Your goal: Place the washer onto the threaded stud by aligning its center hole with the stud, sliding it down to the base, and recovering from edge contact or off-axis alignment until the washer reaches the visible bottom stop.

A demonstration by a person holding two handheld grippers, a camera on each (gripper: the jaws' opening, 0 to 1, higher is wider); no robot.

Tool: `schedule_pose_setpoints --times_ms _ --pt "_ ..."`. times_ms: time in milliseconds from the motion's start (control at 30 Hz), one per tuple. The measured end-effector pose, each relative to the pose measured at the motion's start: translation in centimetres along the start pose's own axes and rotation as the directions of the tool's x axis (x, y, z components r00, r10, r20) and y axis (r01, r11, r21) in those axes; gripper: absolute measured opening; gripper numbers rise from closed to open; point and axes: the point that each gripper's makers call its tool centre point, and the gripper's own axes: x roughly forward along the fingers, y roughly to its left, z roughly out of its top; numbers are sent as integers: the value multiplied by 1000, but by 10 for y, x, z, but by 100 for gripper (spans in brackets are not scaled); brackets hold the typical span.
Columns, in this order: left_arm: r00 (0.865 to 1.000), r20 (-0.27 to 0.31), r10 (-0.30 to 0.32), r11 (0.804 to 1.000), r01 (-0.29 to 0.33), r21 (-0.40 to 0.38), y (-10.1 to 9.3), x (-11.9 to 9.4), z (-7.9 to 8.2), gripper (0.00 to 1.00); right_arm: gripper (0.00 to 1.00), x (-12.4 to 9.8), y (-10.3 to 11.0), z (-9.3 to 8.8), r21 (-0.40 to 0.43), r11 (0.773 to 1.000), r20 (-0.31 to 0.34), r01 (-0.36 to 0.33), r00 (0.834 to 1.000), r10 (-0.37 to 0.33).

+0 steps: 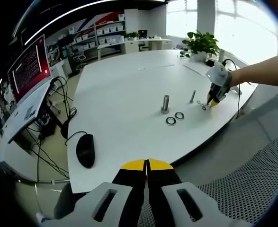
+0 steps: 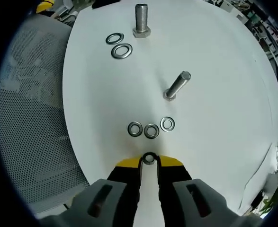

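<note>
A small washer (image 2: 149, 158) is being pinched between the tips of the right gripper (image 2: 149, 162); three loose washers (image 2: 151, 130) are lying just beyond, before the slim threaded stud (image 2: 177, 85); the left gripper (image 1: 147, 166) is being held pressed together, off the white table (image 1: 124, 90).

Left gripper (image 1: 147, 165) fingers together, held back; right gripper (image 2: 149, 159) fingers pinching washer (image 2: 149, 158).

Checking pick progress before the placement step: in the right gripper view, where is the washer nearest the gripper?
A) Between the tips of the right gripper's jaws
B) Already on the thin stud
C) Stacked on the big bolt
A: a washer sits pinched between the right gripper jaw tips, with the thin stud bare beyond.
</note>
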Motion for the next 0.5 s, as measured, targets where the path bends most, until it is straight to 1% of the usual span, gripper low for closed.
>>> schedule_pose_setpoints --times_ms 500 --pt "1000 -4 3 1000 -3 -2 0 0 -1 0 15 1 -3 -1 -6 1000 -8 3 1000 -3"
